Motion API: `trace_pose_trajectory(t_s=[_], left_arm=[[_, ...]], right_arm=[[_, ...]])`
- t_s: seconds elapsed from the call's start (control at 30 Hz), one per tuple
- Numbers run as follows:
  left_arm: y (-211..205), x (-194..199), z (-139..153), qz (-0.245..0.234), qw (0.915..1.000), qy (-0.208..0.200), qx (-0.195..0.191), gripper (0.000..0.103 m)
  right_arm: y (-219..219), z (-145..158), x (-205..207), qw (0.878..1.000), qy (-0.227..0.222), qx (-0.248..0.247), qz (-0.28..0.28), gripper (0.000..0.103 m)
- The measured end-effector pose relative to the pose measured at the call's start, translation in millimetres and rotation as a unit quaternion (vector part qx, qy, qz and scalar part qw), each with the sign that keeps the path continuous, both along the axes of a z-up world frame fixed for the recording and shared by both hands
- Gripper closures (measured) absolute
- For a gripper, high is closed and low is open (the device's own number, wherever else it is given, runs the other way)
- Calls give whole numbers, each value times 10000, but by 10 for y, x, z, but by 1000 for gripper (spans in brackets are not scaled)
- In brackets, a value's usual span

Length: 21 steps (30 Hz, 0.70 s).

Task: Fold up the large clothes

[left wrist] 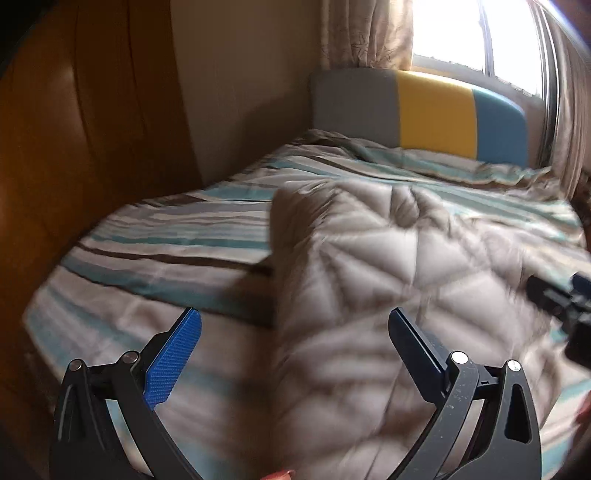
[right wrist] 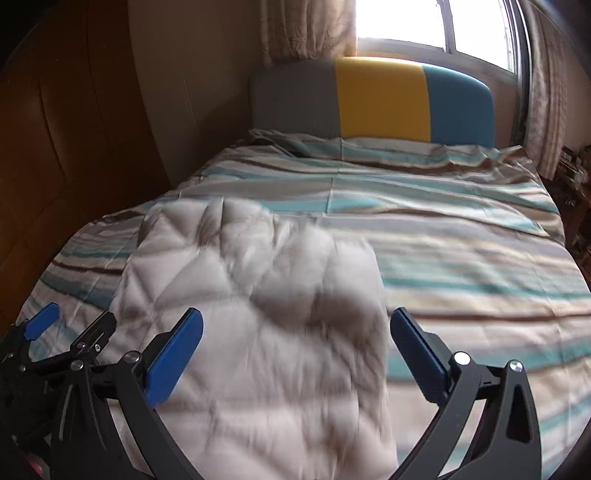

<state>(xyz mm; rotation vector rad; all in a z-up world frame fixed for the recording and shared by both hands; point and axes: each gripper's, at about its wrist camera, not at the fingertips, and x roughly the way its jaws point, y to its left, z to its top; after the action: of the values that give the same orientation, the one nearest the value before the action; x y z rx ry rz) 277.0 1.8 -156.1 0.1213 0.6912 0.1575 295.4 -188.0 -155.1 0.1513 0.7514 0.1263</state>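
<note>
A pale grey quilted puffer garment [left wrist: 388, 295] lies folded in a long bundle on the striped bed [left wrist: 166, 258]. It also shows in the right wrist view [right wrist: 258, 314], blurred. My left gripper [left wrist: 295, 325] is open and empty, its blue pads spread above the garment's near left edge. My right gripper [right wrist: 295, 325] is open and empty above the garment's near end. The left gripper also shows at the left edge of the right wrist view [right wrist: 70, 328], and the right gripper at the right edge of the left wrist view [left wrist: 561, 299].
The bed's striped cover [right wrist: 461, 258] spreads to the right of the garment. A grey, yellow and blue headboard [right wrist: 380, 99] stands at the far end under a bright window [right wrist: 424, 26]. A wooden wardrobe [left wrist: 81, 129] lines the left side.
</note>
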Motion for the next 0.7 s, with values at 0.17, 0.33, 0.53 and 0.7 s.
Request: trace_pose_trajectory(t_s=[0.17,0.33,0.53,0.7], left_arm=[[80,-531,56,-9,9998,-74,161,3],[189,-931,137,6,9999,100,-53,3],[227,-1337,287,-76,9997,-194,-131,3],[223,-1427,343,-177,9994,-198,-220,3]], right_arm=[[-98,22,-580,9993,-39,115,-344,2],[-92,9,-1064,9988,57,234,-415,2],[126,99,-1440,9996,-226,-37,-173,2],[174,201,-1581,9985,-456,-211,-196,2]])
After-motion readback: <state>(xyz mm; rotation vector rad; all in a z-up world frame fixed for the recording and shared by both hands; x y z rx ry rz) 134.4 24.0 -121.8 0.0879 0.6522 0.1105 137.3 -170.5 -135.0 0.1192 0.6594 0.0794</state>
